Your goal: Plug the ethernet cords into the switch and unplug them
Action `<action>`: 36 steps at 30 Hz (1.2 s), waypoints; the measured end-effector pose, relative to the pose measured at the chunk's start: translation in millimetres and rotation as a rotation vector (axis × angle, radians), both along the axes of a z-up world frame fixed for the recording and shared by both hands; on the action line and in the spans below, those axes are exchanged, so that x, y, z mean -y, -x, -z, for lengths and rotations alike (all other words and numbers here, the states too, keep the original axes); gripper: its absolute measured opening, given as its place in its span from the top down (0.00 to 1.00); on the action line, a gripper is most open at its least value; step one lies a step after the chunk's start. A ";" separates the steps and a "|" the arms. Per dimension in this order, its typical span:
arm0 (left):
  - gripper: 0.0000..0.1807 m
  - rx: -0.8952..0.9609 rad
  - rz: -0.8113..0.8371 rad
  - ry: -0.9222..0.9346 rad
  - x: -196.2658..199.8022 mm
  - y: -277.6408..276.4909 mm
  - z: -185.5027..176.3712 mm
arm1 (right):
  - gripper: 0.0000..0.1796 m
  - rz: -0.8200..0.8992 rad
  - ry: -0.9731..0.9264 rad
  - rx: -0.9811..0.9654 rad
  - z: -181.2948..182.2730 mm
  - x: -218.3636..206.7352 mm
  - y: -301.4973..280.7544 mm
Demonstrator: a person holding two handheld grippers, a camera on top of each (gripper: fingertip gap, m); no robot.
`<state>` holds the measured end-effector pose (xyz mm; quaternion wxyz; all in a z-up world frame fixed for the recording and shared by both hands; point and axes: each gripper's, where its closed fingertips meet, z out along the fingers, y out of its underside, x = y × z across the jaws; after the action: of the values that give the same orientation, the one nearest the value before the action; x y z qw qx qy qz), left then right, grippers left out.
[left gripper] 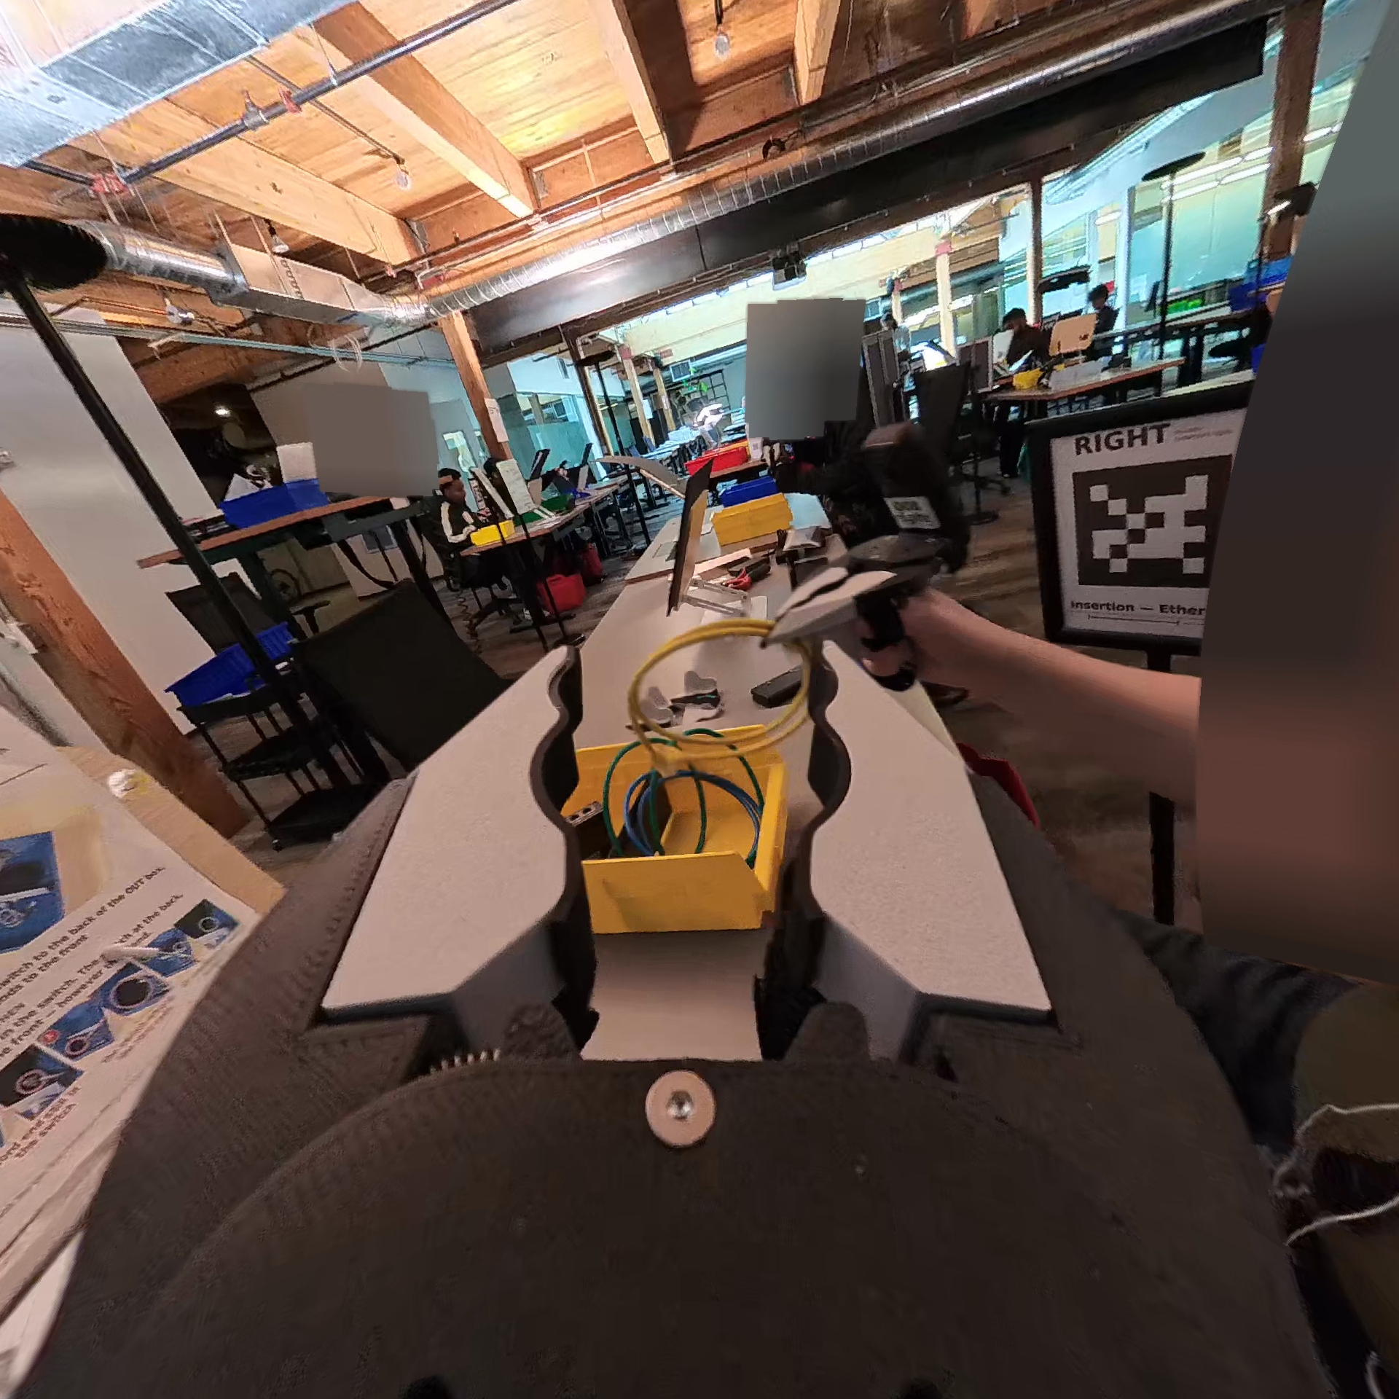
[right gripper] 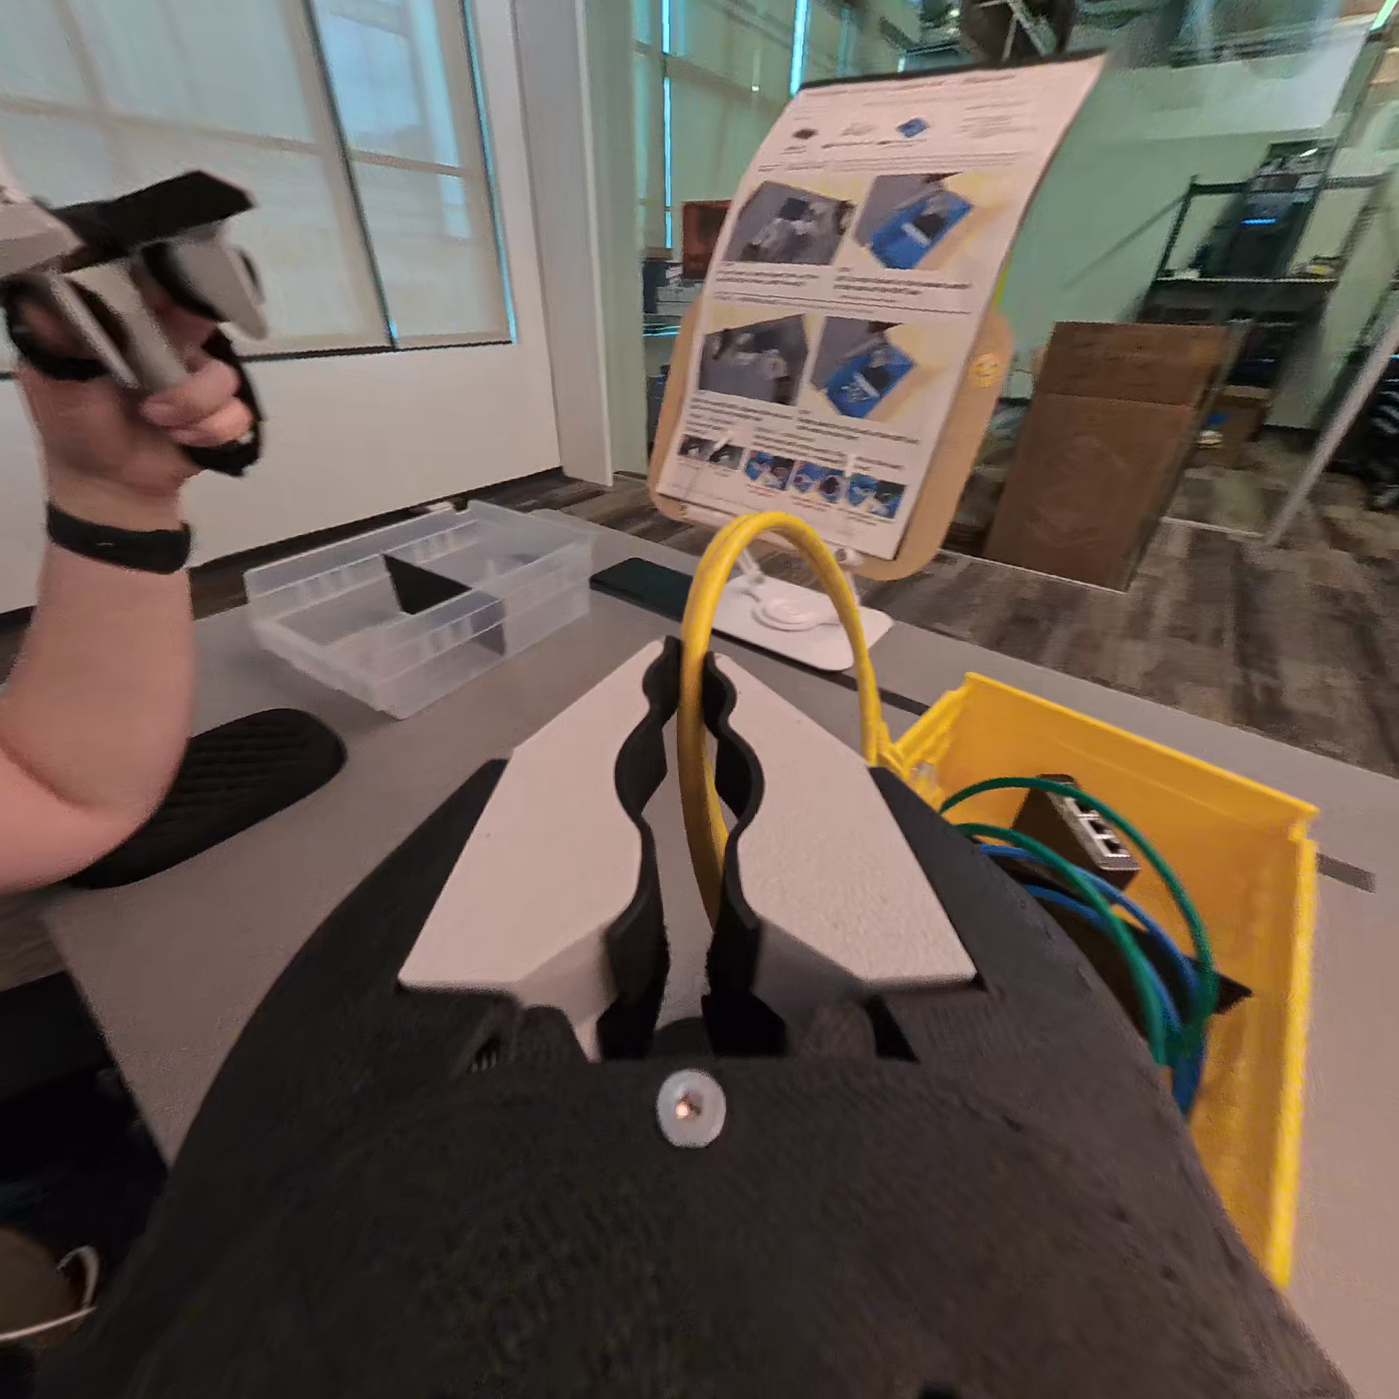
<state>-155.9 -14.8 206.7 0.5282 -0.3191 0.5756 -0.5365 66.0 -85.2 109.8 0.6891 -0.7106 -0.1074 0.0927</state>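
Observation:
A yellow bin (left gripper: 674, 893) on the grey table holds a black switch (right gripper: 1082, 833) with green (right gripper: 1135, 931) and blue cords (right gripper: 1098, 916) looped in it. My right gripper (right gripper: 690, 658) is shut on a yellow ethernet cord (right gripper: 780, 537) and holds its loop above the bin; it also shows in the left wrist view (left gripper: 780, 636), with the yellow cord (left gripper: 666, 666) hanging in loops and its plug just above the bin. My left gripper (left gripper: 696, 666) is open and empty, held above the table in front of the bin.
A clear plastic organiser (right gripper: 424, 606) and a black wrist pad (right gripper: 219, 787) lie on the table to the left. An instruction sheet on a stand (right gripper: 855, 303) stands behind the bin. A sign with a black-and-white marker (left gripper: 1135, 530) stands at right. Some 25 centimetres of space lies between my two pairs of fingers.

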 end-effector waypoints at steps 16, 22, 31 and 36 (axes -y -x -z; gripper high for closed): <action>0.68 0.091 0.059 0.024 10.3 26.0 -15.6 | 0.97 0.420 0.479 0.748 151.6 -72.5 -90.4; 0.68 0.107 0.043 0.021 6.9 33.2 -16.6 | 0.96 0.283 0.747 0.660 219.9 -84.9 -91.5; 0.66 0.040 -0.025 0.048 -17.2 33.7 -4.8 | 0.69 0.000 0.537 0.037 155.4 -72.4 -56.9; 0.66 -0.027 -0.116 0.080 -44.5 23.6 4.3 | 0.76 0.090 0.213 -0.201 86.6 -33.8 -116.7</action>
<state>-179.5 29.7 202.3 0.5375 -0.3800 0.5414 -0.5231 182.7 -51.4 23.2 0.6205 -0.7710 0.0045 0.1431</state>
